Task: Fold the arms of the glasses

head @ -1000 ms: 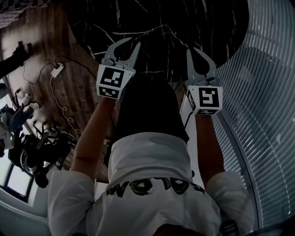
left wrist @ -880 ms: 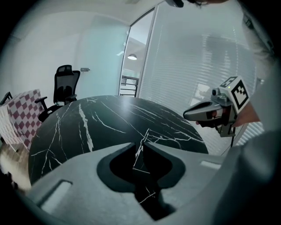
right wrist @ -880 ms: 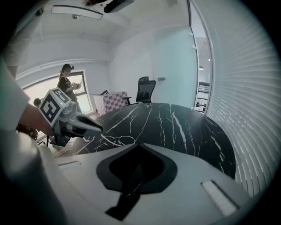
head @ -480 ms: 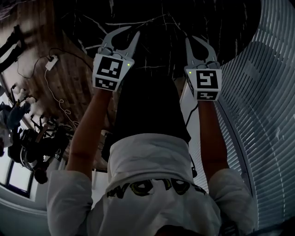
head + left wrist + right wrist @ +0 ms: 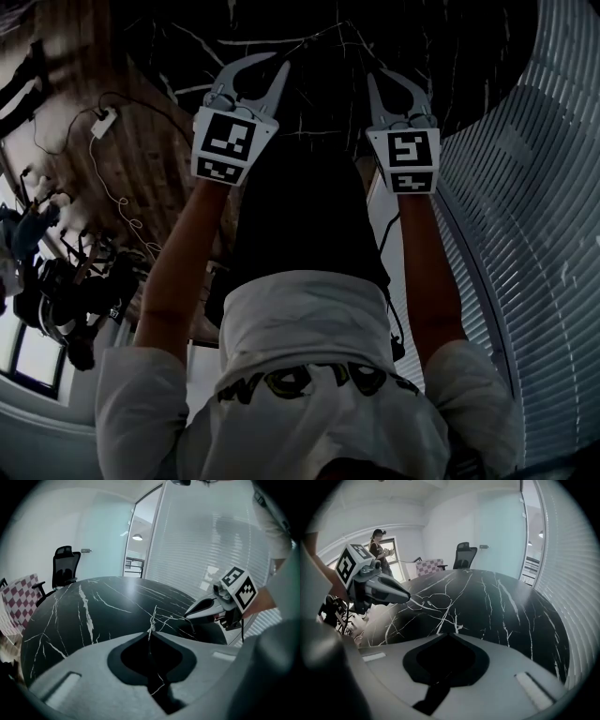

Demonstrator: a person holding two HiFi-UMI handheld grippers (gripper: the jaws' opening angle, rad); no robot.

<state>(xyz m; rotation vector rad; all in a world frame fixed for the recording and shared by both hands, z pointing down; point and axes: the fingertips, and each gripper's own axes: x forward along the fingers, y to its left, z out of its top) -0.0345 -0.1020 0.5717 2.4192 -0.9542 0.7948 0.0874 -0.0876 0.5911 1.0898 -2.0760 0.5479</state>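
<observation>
Thin wire-rimmed glasses lie on the black marble table, arms spread, to the left of and beyond my right gripper. That gripper is shut with nothing between its fingertips and hangs over the table's near part. My left gripper points its closed tip at the glasses' left lens, a little short of the rim. The left gripper view shows its jaws meeting, empty, and the right gripper to the right. In the dim head view both grippers hover side by side over the table, where I cannot make out the glasses.
A black office chair and a checkered chair stand behind the table. Slatted blinds run along the right. A power strip with cable lies on the wooden floor at left. A person stands by the far window.
Both grippers have sunk toward the tabletop, the right one further. The right gripper's marker cube has turned to face the head camera more squarely.
</observation>
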